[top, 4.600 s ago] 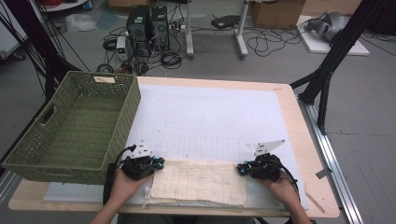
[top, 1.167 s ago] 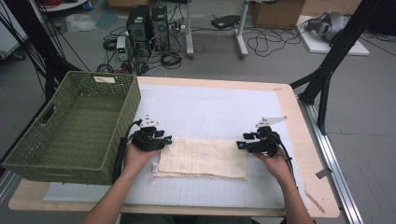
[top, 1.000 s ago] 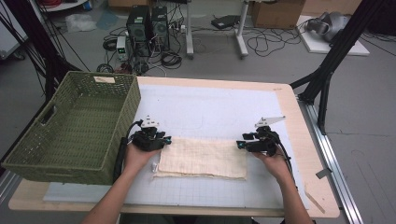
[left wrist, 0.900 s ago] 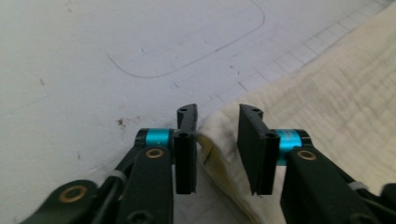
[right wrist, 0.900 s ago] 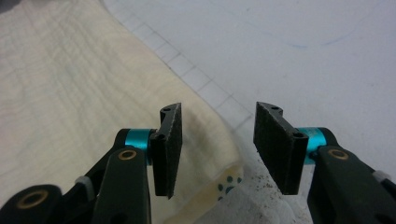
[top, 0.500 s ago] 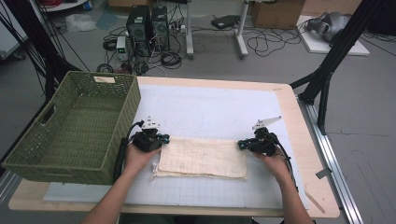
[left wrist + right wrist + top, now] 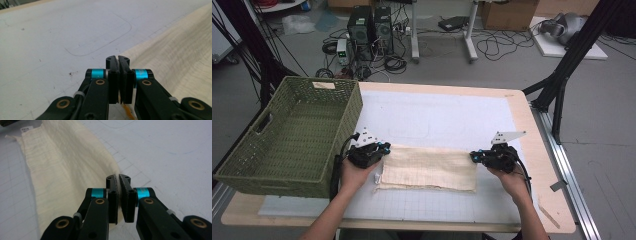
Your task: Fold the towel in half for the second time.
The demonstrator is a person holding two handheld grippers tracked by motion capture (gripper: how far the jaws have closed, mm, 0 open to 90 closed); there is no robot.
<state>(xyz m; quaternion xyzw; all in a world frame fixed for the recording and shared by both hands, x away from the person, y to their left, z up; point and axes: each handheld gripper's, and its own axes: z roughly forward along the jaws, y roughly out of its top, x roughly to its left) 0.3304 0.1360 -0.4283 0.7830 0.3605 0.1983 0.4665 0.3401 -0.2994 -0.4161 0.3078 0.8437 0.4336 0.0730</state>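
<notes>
- Cloth [image 7: 428,167] lies flat on the table [image 7: 532,125].
- Your left gripper [image 7: 384,149] and right gripper [image 7: 473,156] pinch its far corners, ready to fold it.

The cloth [image 7: 428,168] between the tools is cream woven fabric, matt, with a fine ribbed texture and a frayed near hem. The left tool [image 7: 117,65] and right tool [image 7: 118,183] are matt black plastic with glossy blue anodised collars and brass-coloured rivets. Under them lies a smooth white mat [image 7: 437,115], faintly gridded and scuffed, on a pale wood worktop [image 7: 537,145]. Left of the left tool stands a green wicker basket [image 7: 287,137], coarse-woven.
</notes>
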